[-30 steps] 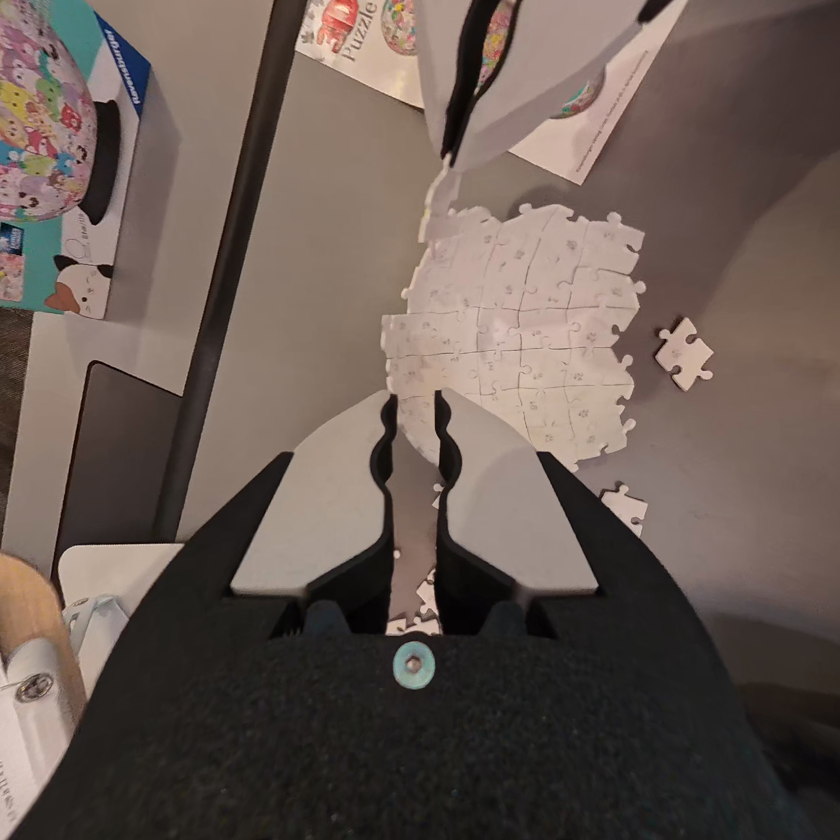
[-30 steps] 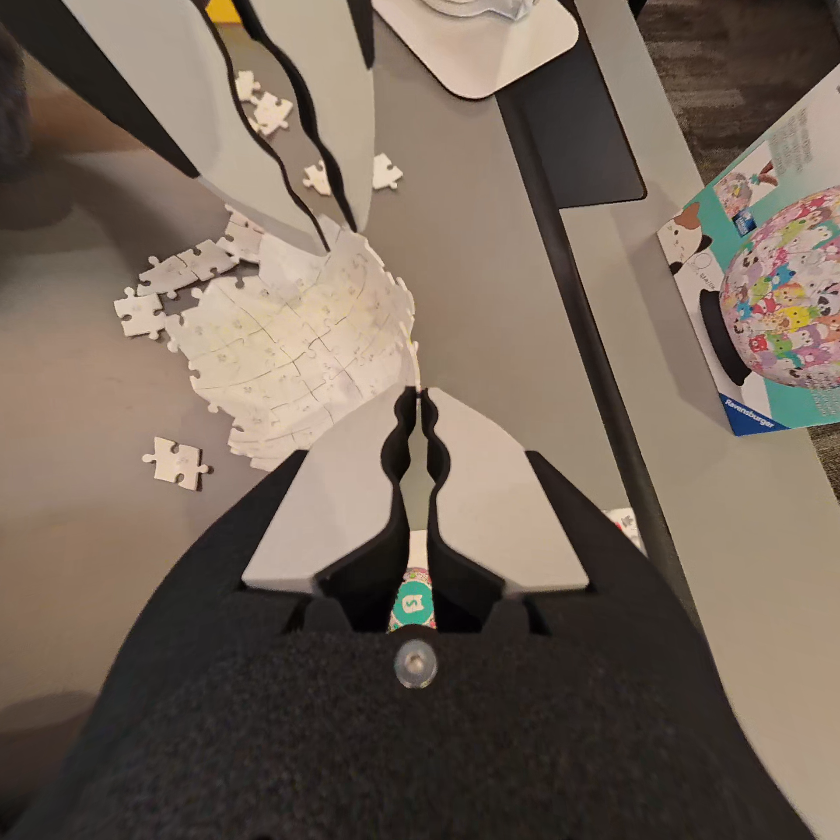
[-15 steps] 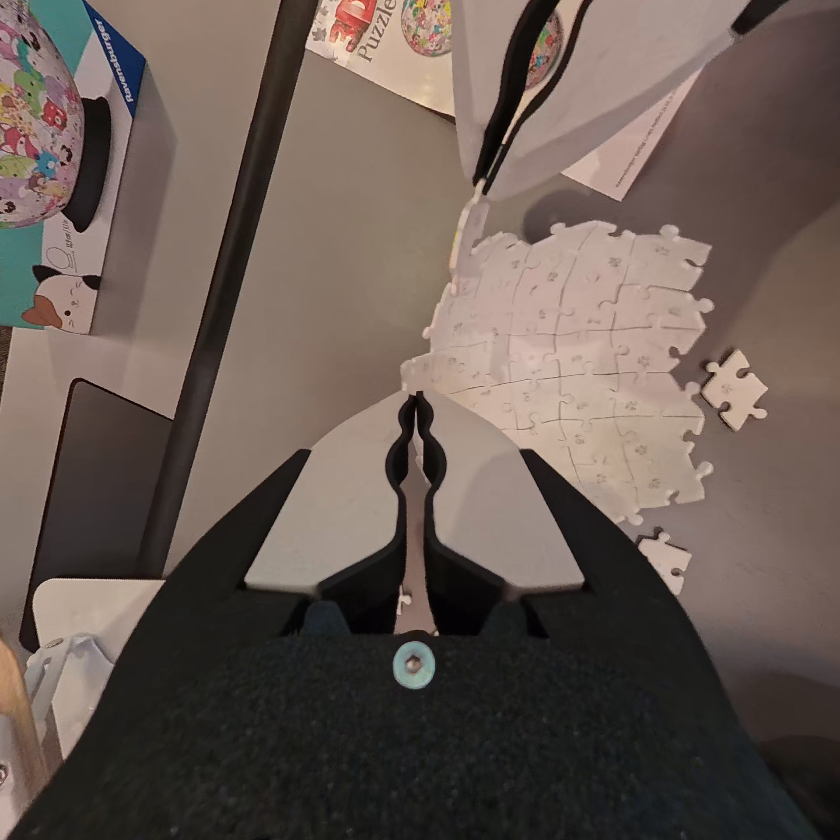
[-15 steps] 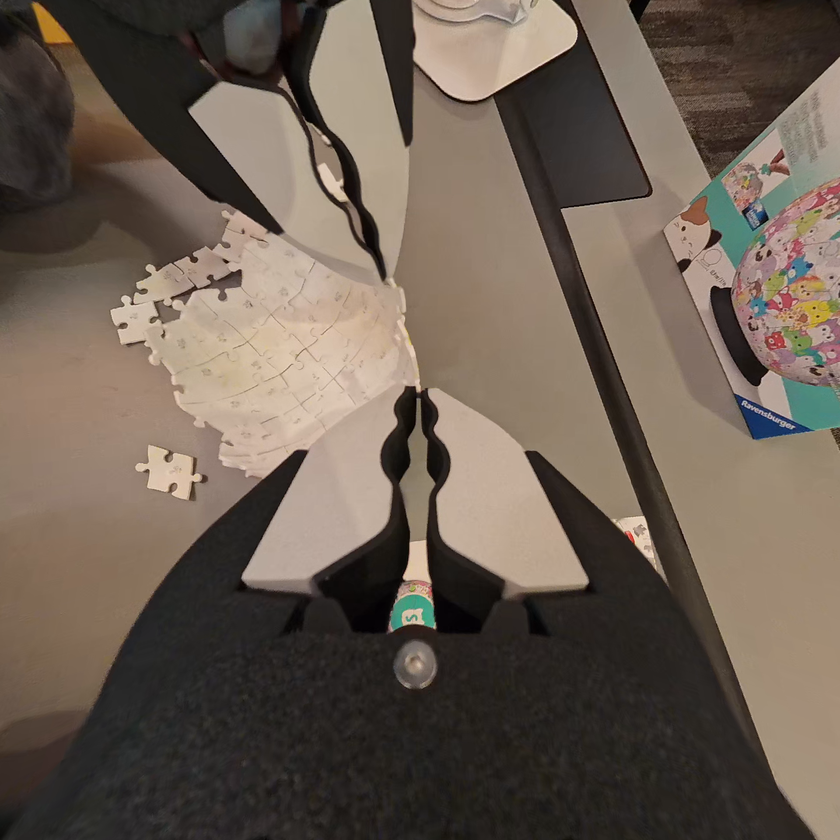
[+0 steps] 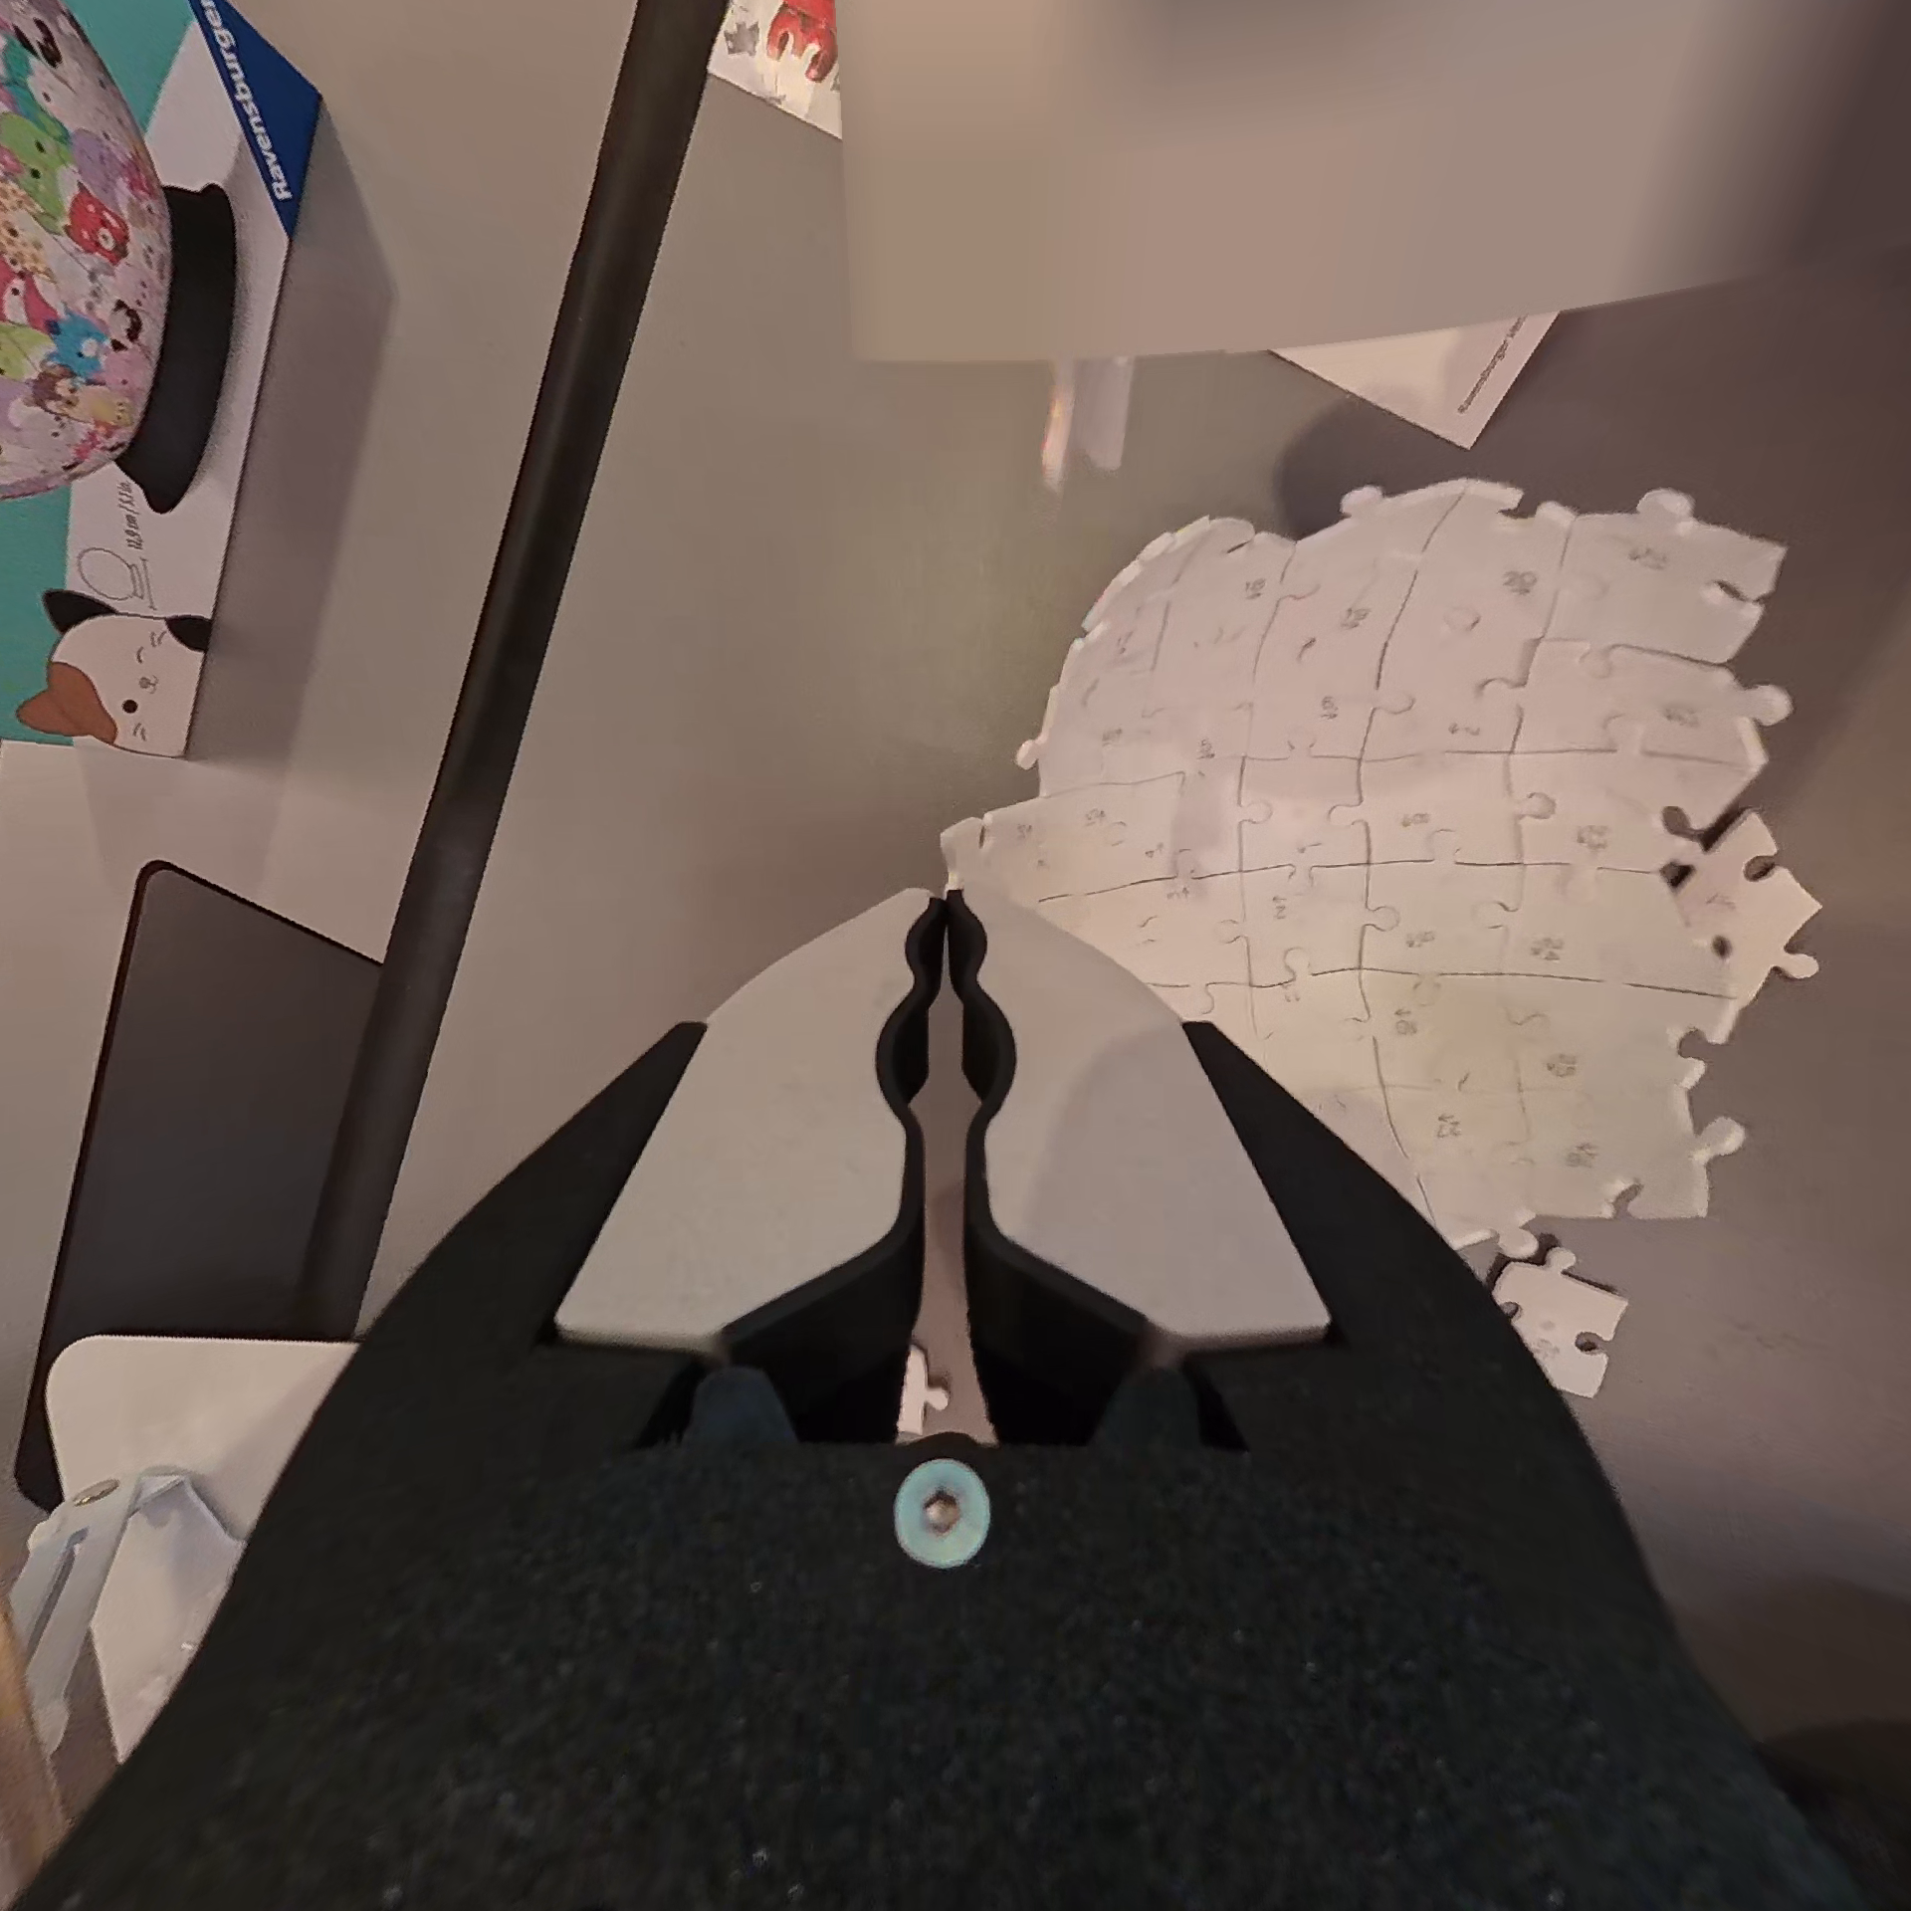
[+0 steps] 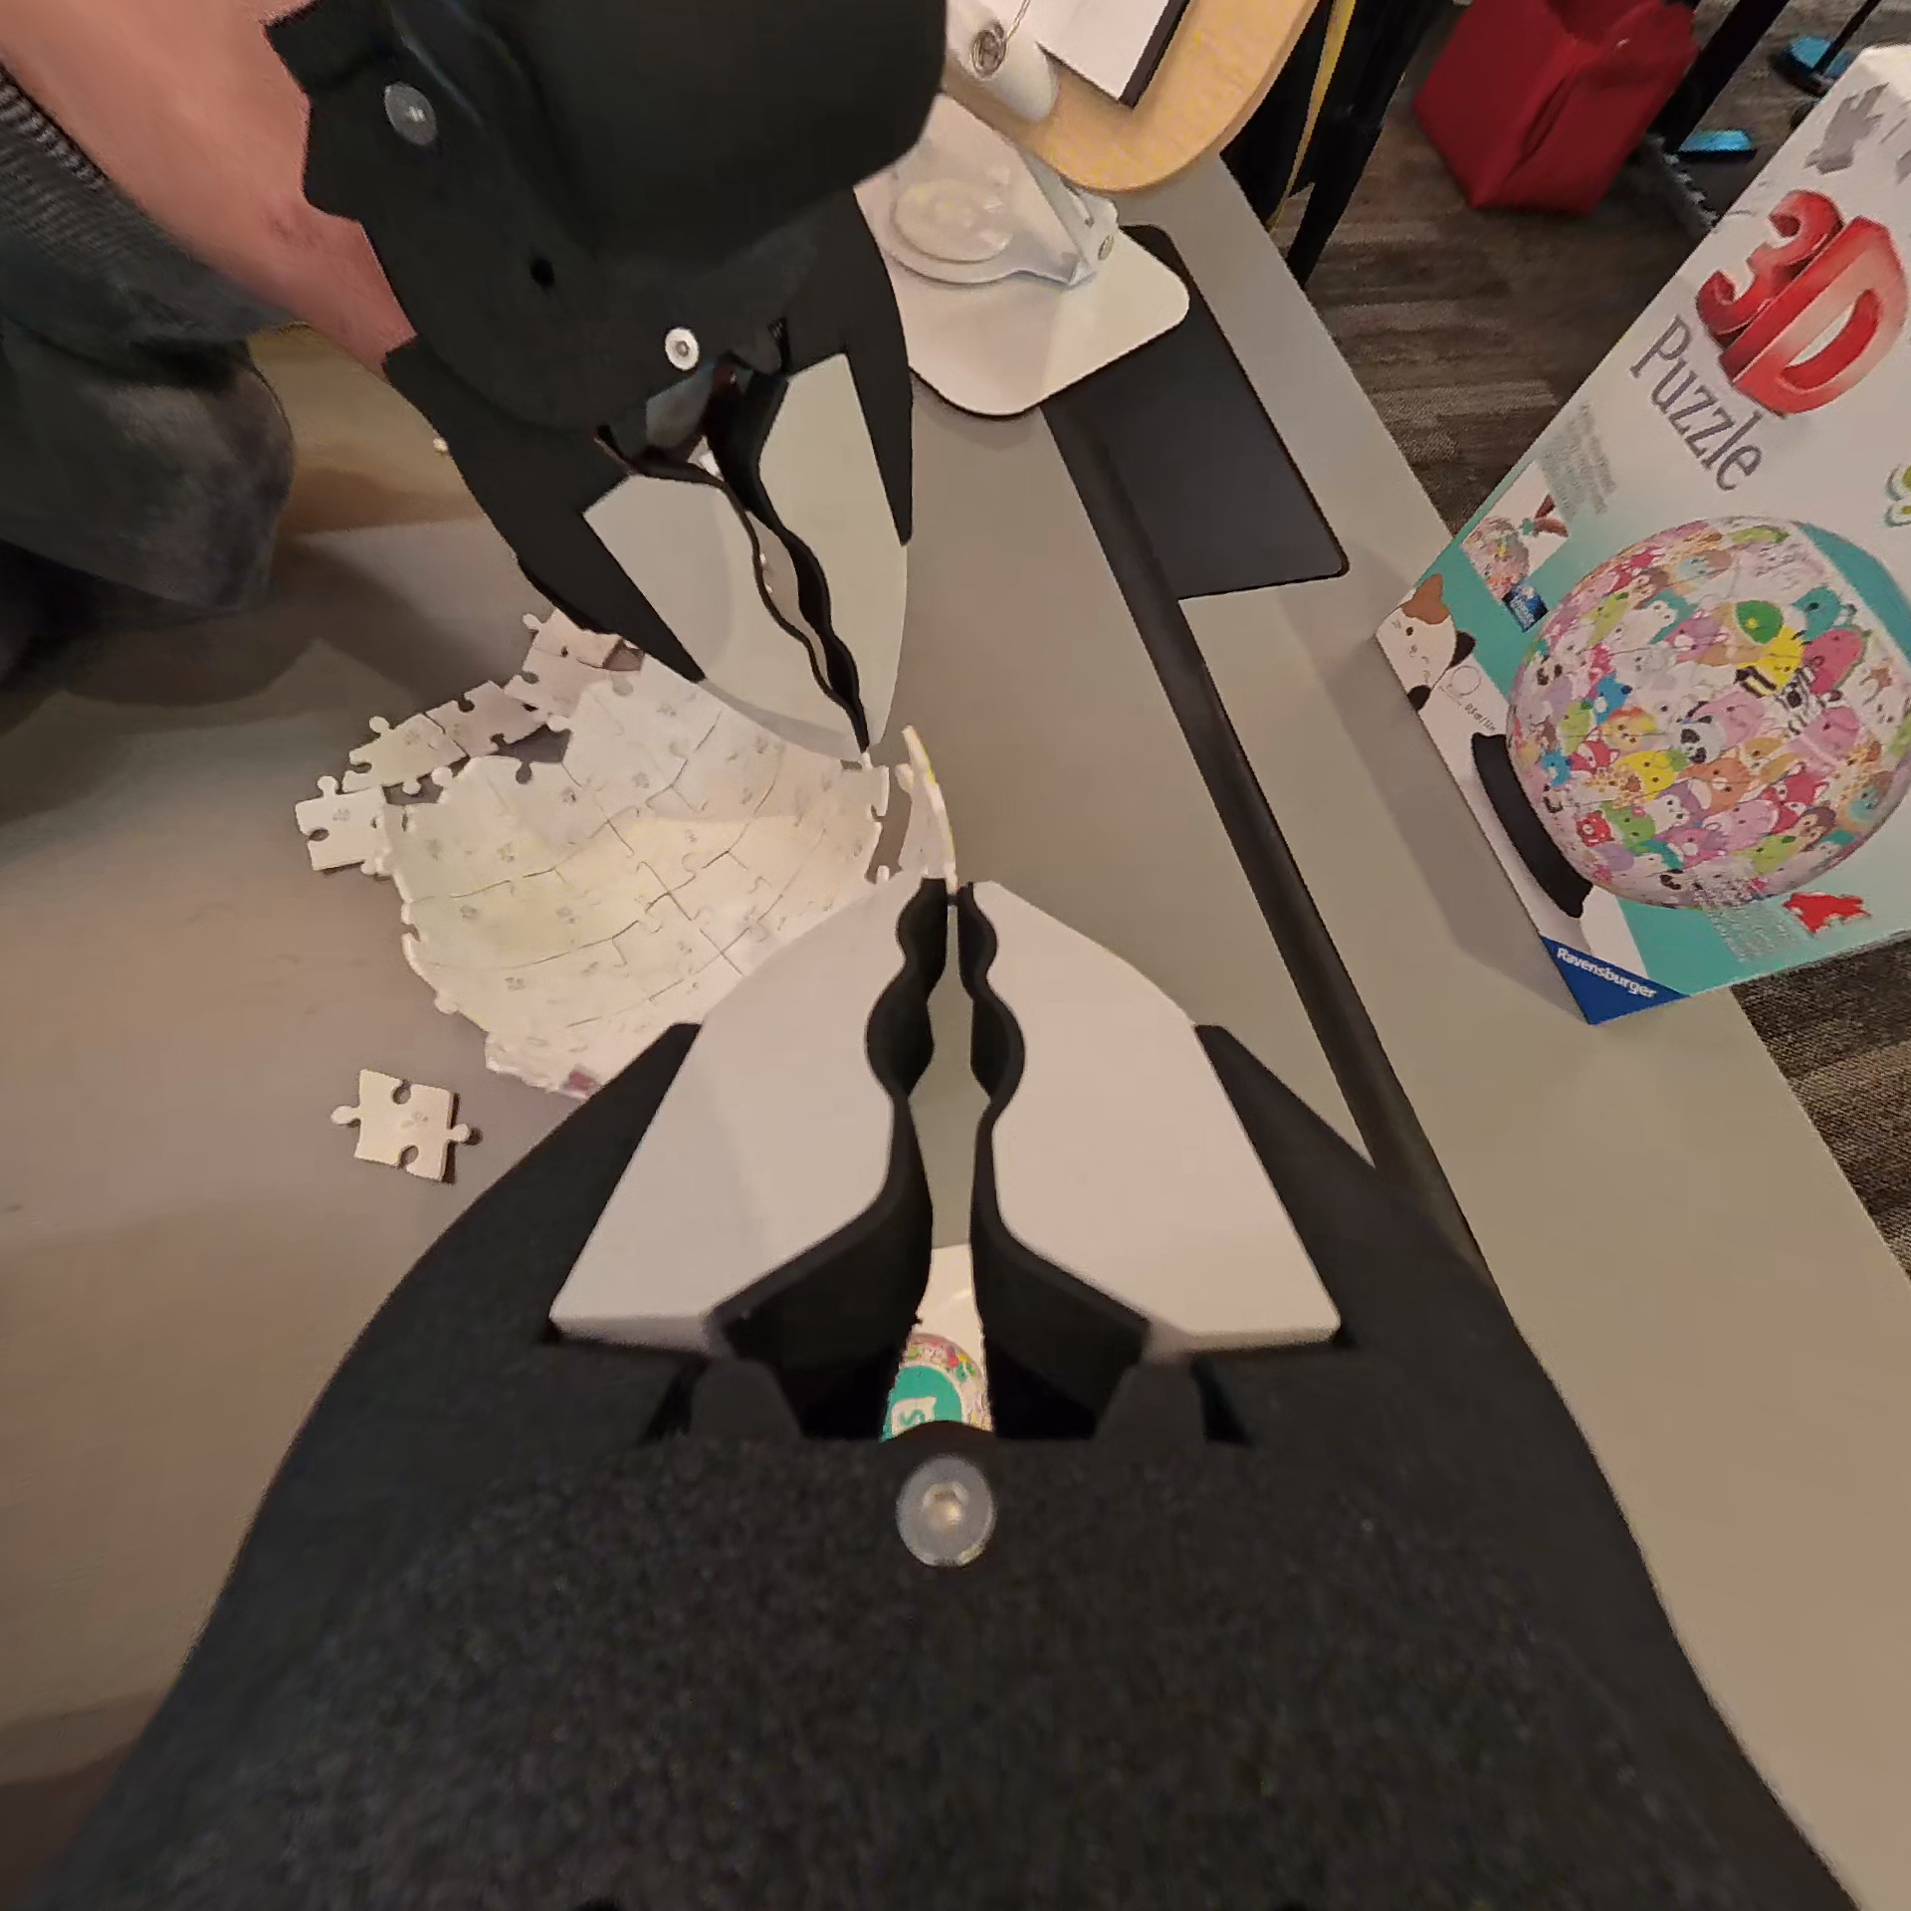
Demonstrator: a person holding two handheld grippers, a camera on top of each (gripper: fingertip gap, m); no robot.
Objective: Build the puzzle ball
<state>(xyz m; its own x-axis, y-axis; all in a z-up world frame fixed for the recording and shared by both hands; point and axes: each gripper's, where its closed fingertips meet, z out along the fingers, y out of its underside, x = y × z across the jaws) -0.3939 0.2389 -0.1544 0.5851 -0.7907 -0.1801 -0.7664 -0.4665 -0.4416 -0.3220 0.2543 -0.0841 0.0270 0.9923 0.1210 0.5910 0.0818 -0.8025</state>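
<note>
White puzzle shell point(image 6: 610, 889), curved and part-built, lies on the grey worktop point(image 6: 186, 1293). Right gripper point(image 6: 949, 898) pinches one upright piece point(image 6: 926, 817) at the shell's rim; left gripper point(image 5: 945, 908) jaws are pressed together at its corner, contact unclear.

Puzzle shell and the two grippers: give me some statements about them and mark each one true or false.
1. The puzzle shell shows its white inner side. True.
2. The left gripper is wide open. False: its jaws are closed at the shell's rim.
3. The right gripper pinches a single puzzle piece standing on edge by the shell's rim. True.
4. The puzzle box sits on top of the shell. False: it stands apart, beyond the dark strip.
5. No loose pieces lie around the shell. False: a loose piece lies beside it.
</note>
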